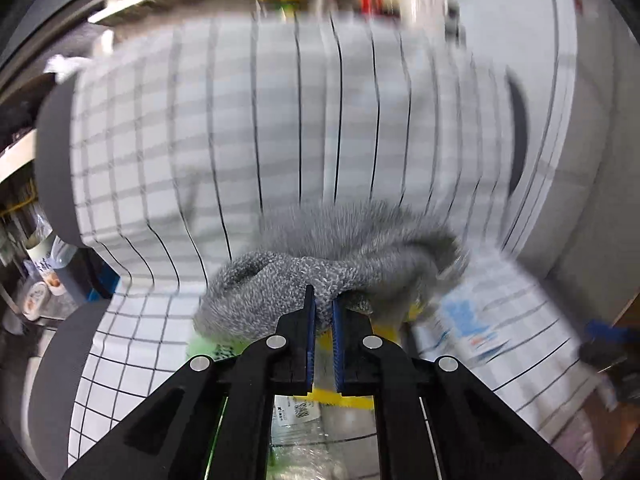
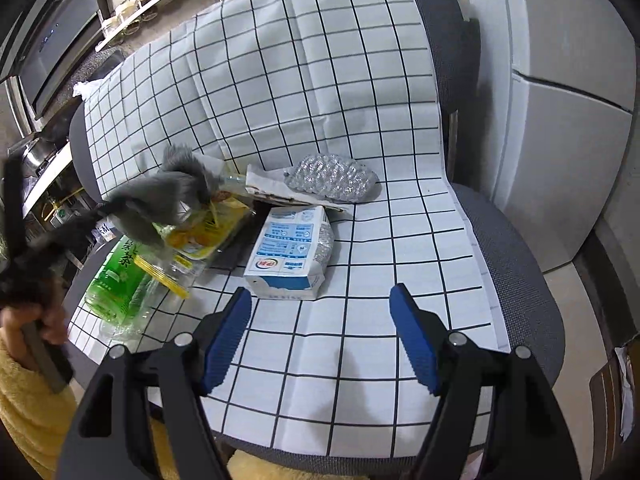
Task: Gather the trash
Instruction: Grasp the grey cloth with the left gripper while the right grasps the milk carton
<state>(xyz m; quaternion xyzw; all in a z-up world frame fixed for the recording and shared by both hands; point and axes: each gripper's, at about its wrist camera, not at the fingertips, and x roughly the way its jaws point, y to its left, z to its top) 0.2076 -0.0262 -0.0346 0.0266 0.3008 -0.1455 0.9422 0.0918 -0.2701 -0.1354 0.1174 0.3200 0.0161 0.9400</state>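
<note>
My left gripper [image 1: 323,304] is shut on a grey knit sock [image 1: 320,264], held above the chair seat; the sock also shows blurred in the right wrist view [image 2: 168,192]. On the checked cloth [image 2: 304,92] over the chair lie a blue-and-white milk carton [image 2: 290,252], a green plastic bottle [image 2: 116,280], a yellow plastic tray [image 2: 208,232], a crumpled foil wrapper [image 2: 332,178] and a paper sheet [image 2: 272,188]. My right gripper [image 2: 320,320] is open and empty, just in front of the carton.
The grey office chair [image 2: 516,280] stands beside a white fridge [image 2: 568,120]. A kitchen counter and a shelf with jars [image 2: 132,4] run along the back left. A cardboard box [image 2: 616,380] sits at the right edge.
</note>
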